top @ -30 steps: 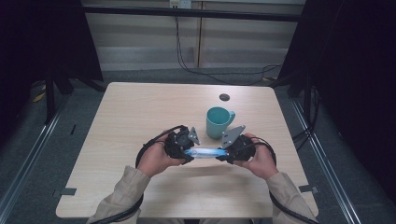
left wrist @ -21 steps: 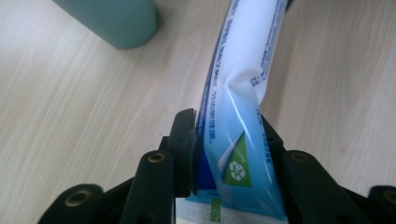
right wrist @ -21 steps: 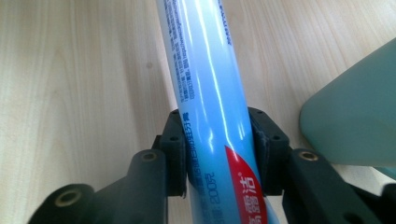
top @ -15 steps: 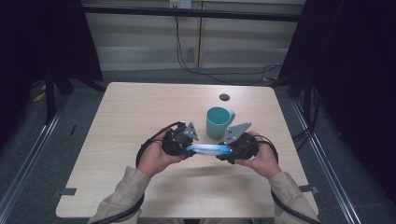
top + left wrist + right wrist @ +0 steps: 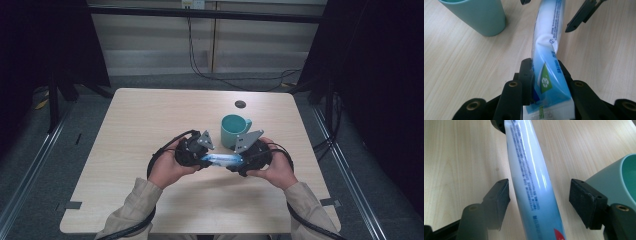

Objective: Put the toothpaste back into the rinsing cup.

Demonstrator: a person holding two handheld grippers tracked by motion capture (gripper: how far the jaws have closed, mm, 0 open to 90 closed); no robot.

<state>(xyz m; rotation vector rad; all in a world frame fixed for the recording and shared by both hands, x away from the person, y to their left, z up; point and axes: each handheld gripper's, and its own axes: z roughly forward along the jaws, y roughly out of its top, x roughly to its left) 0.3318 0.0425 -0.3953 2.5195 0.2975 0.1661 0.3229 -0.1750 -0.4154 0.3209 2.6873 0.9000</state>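
A white and blue toothpaste tube (image 5: 220, 160) hangs level between my two grippers, just in front of a teal mug (image 5: 234, 130). My left gripper (image 5: 545, 67) is shut on the tube's (image 5: 547, 37) flat crimped end, and the tube buckles a little beyond the pads. My right gripper (image 5: 539, 195) has just been opening: its pads (image 5: 584, 200) stand clear on either side of the tube (image 5: 531, 177), which still lies between them. The mug (image 5: 614, 180) is close beside the right jaw. In the high view the left gripper (image 5: 205, 161) and right gripper (image 5: 235, 162) face each other.
A light wooden table (image 5: 140, 120) carries the mug toward its right middle, with a small dark round disc (image 5: 240, 104) near the far edge. Black cables loop from both grippers toward the person's sleeves. Dark frames and floor rails flank the table.
The right gripper's jaws have parted from the tube, which the left gripper goes on holding. Both hands have kept about the same place in front of the mug.
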